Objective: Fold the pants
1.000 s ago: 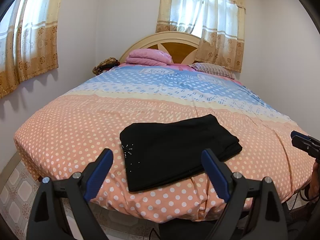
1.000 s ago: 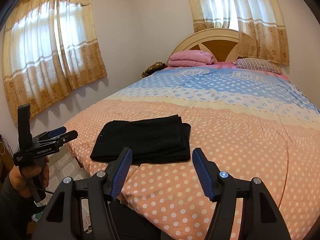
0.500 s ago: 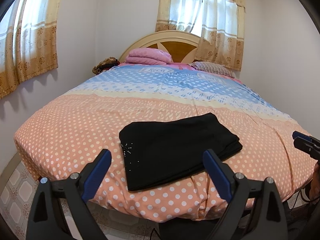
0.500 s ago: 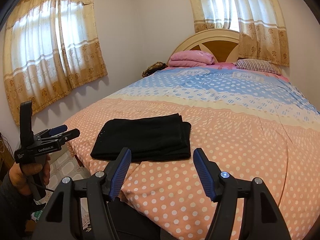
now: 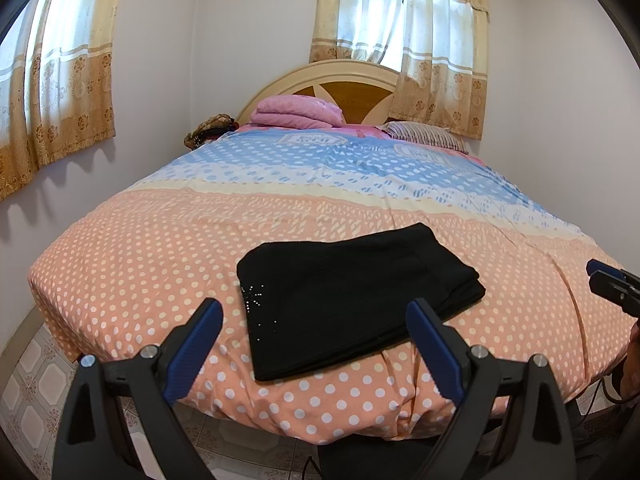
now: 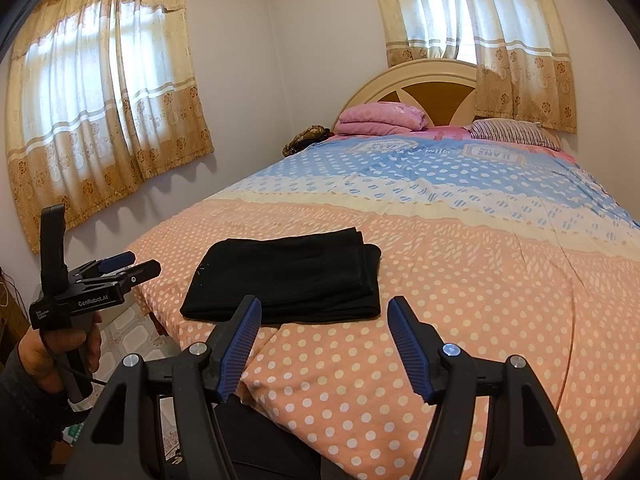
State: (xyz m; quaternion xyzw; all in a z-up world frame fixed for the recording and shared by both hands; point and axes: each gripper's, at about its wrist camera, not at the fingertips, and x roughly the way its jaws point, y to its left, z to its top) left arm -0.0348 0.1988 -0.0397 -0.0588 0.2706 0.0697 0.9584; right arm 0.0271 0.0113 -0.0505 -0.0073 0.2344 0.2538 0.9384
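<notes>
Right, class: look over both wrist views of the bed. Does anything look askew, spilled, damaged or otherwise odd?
Nothing stands out. The folded black pants lie flat near the foot of the polka-dot bedspread, slightly angled to the bed's edge, layers stacked neatly. The left gripper and the right gripper both hang open, off the cloth.

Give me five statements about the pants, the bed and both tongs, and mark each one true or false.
1. The black pants lie folded on the bedspread. True.
2. The left tongs grip the pants. False: they are open, holding nothing.
3. The right tongs are open and empty. True.
4. The pants lie by the headboard. False: they lie near the foot edge.
5. A pink folded blanket sits at the head of the bed. True.
</notes>
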